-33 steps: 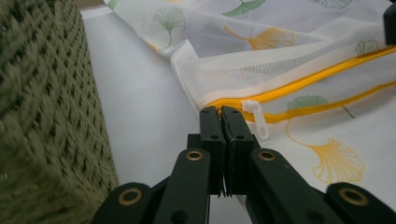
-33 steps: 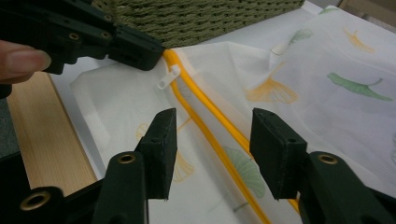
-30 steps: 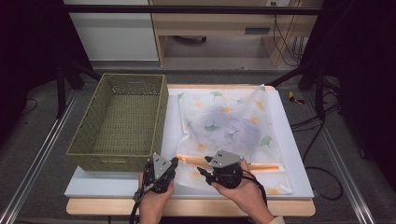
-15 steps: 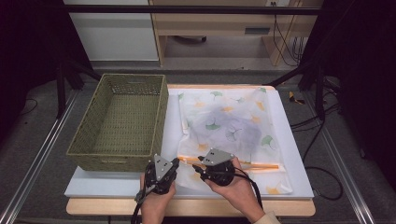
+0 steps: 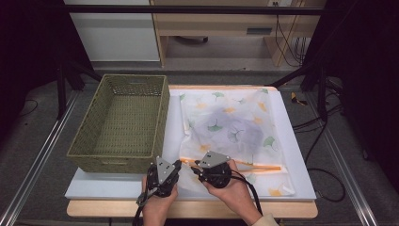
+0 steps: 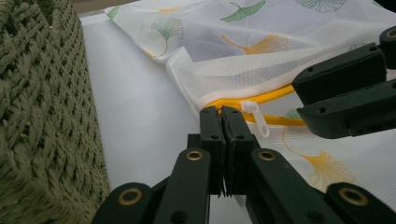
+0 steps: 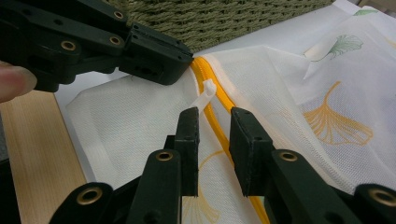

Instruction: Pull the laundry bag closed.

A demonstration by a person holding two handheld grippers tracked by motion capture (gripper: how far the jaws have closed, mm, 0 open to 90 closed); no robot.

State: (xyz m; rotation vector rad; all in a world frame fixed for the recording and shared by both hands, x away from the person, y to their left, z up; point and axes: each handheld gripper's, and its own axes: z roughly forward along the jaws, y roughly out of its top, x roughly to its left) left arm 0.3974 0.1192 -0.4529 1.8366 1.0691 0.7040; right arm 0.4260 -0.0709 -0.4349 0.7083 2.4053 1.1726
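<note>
Since a second ago, only the right jaws have changed, closing in. Beside the green basket (image 5: 120,123), the left hand-held gripper (image 6: 222,114) pinches the mesh laundry bag (image 5: 230,127) edge on the white worktop (image 5: 294,141). The right hand-held gripper (image 7: 212,116) straddles the orange zipper (image 7: 215,100) by its white pull tab (image 7: 208,91), jaws parted.

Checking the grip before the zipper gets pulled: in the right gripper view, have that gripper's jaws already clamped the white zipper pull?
No: the right gripper has a gap between its jaws, and the white zipper pull lies just beyond their tips.
</note>
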